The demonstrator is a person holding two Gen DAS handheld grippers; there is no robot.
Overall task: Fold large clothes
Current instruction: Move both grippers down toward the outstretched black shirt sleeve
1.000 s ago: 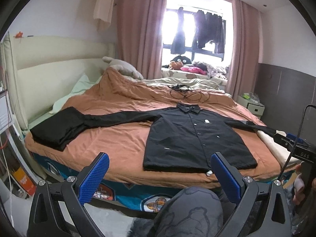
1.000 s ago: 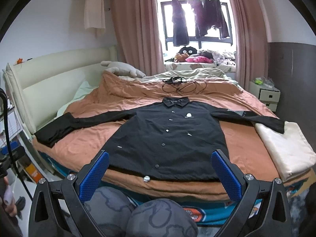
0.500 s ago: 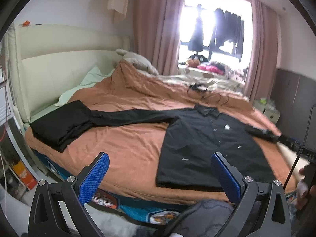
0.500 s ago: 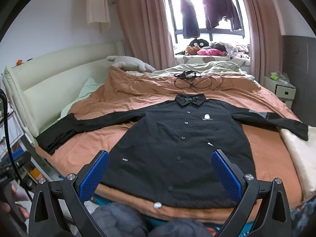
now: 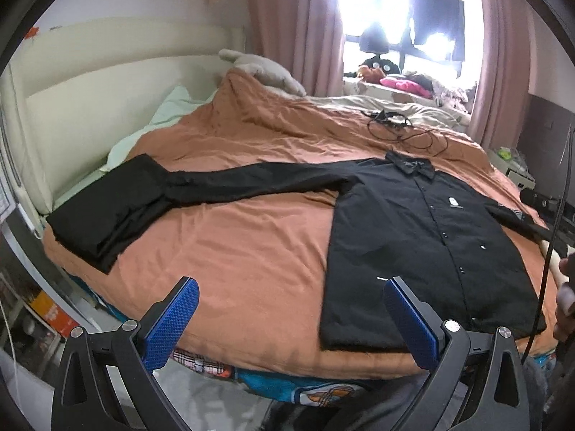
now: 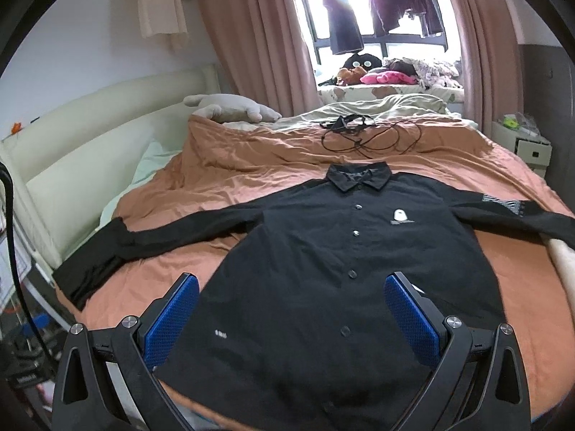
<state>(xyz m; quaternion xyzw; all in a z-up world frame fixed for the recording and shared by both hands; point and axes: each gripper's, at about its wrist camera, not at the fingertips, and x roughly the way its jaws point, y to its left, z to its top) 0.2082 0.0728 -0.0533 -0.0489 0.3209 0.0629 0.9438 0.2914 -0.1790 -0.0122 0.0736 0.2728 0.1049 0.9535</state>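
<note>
Approach underway: both grippers, left gripper (image 5: 291, 319) and right gripper (image 6: 291, 318), hover wide open and empty over the flat black shirt (image 6: 334, 273), needing a hem grasp next.

In the right wrist view, the black shirt (image 6: 323, 269) has its hem hidden behind the right gripper (image 6: 291, 319) at 6 o'clock, and its sleeve at 3 o'clock runs out of the picture. In the left wrist view, the window (image 5: 402, 32) at 1 o'clock is blown out by glare, and the hand (image 5: 566, 298) at 4 o'clock is cut off by the edge.
</note>
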